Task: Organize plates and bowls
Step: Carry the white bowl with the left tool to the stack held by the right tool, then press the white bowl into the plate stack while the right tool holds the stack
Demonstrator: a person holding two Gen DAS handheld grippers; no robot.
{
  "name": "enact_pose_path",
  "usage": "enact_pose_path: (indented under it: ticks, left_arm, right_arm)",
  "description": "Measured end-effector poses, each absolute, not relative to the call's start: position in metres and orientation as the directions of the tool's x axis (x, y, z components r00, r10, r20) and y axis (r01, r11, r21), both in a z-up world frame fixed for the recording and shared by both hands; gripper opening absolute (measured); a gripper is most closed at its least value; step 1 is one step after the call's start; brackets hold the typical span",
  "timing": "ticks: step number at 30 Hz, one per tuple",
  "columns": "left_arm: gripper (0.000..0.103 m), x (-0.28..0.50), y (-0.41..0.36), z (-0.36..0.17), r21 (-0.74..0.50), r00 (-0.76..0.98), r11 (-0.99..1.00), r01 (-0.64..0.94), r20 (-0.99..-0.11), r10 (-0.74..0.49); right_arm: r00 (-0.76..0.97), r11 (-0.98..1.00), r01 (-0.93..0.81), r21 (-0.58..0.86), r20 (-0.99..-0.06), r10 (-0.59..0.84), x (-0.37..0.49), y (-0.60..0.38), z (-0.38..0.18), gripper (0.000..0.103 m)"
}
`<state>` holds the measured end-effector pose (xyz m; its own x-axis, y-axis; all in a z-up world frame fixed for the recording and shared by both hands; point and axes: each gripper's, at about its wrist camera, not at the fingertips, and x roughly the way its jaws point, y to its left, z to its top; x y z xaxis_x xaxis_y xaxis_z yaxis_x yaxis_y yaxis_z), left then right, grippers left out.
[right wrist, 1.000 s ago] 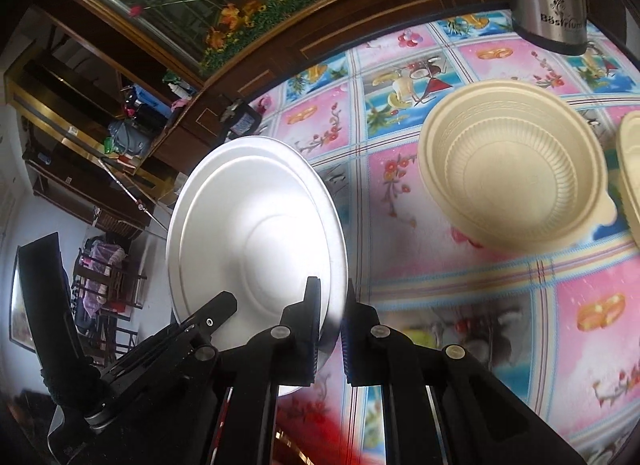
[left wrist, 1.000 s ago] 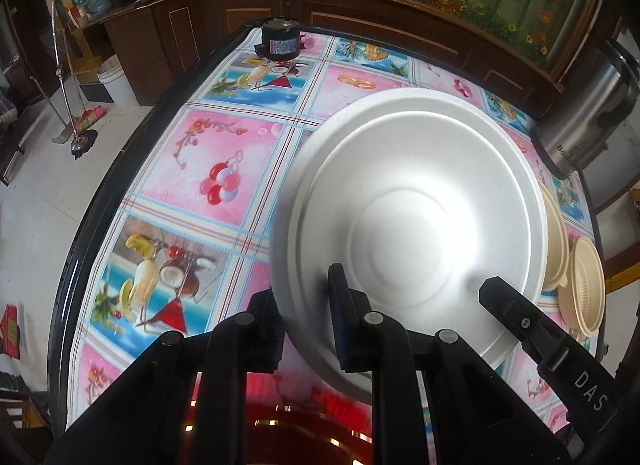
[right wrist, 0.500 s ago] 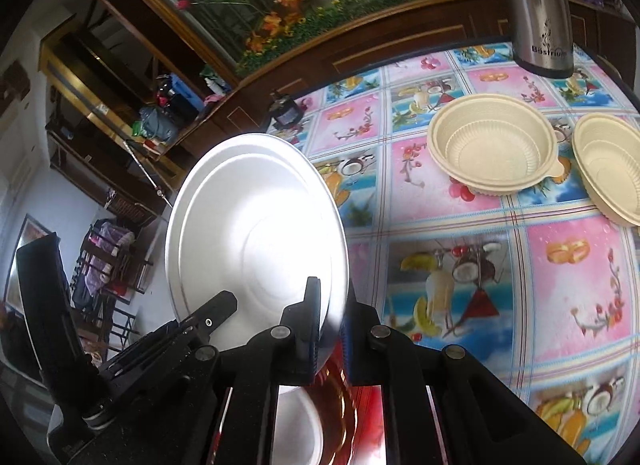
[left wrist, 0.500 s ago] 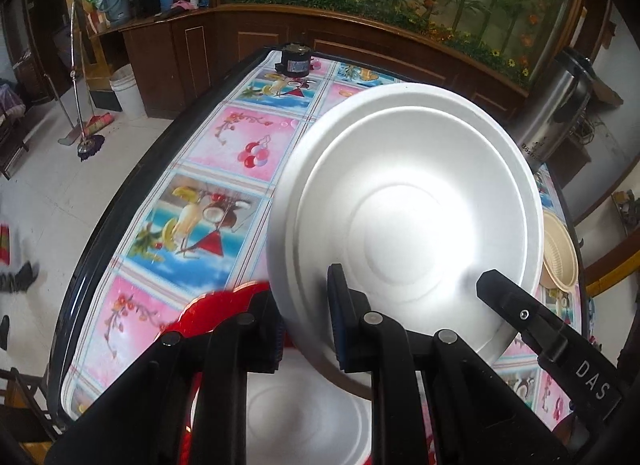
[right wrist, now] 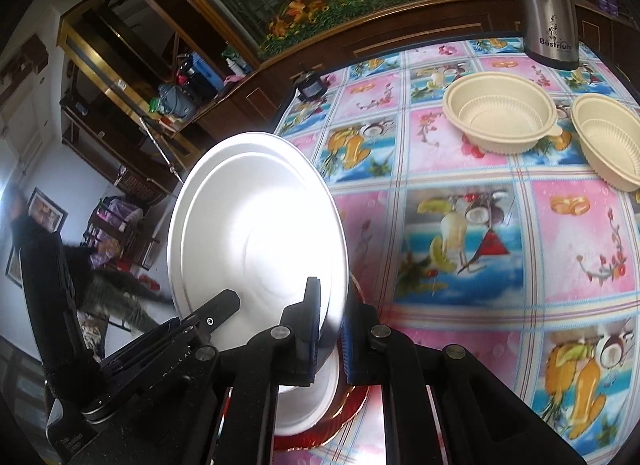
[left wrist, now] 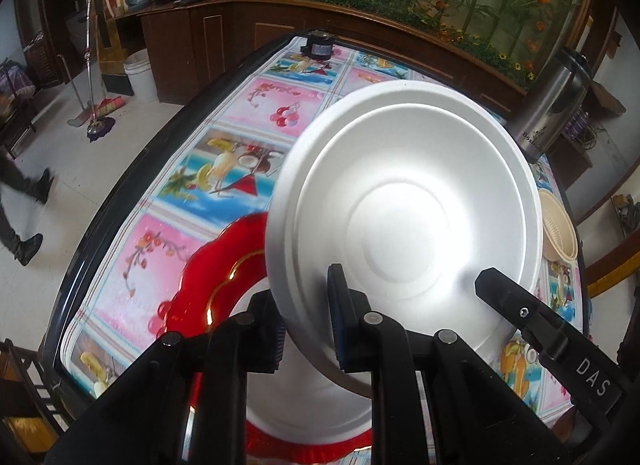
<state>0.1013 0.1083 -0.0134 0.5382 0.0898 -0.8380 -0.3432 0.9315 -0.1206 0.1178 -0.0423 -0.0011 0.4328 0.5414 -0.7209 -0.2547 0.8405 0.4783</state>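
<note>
Both the left gripper (left wrist: 306, 325) and right gripper (right wrist: 328, 329) are pinching the rim of one white foam plate (left wrist: 404, 205), tilted above the red tray (left wrist: 200, 289) (which is already carrying another white plate (left wrist: 304, 405)). Beyond the tray, two cream bowls (right wrist: 500, 121) are sitting near a steel flask (right wrist: 548, 5); the held plate is hiding much of the tablecloth (right wrist: 460, 245).

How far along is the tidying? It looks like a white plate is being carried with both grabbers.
One white plate already lies on the red plate. In hand: a second white plate, pinched at its rim by both the left gripper and the right gripper, held tilted just above that stack. Left to do: setting it down, then the two beige bowls, which sit apart beside the steel kettle.
</note>
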Motion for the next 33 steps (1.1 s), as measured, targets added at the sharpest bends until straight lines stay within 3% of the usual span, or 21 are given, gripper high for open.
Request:
enact_pose_path:
  ticks: [33]
  left_arm:
    - [0.016, 0.041, 0.124, -0.047, -0.128, 0.493, 0.908, -0.4, -0.865, 0.095]
  right_arm:
    - [0.304, 0.83, -0.315, 0.461, -0.779, 0.548, 0.076, -0.014, -0.034, 0.009]
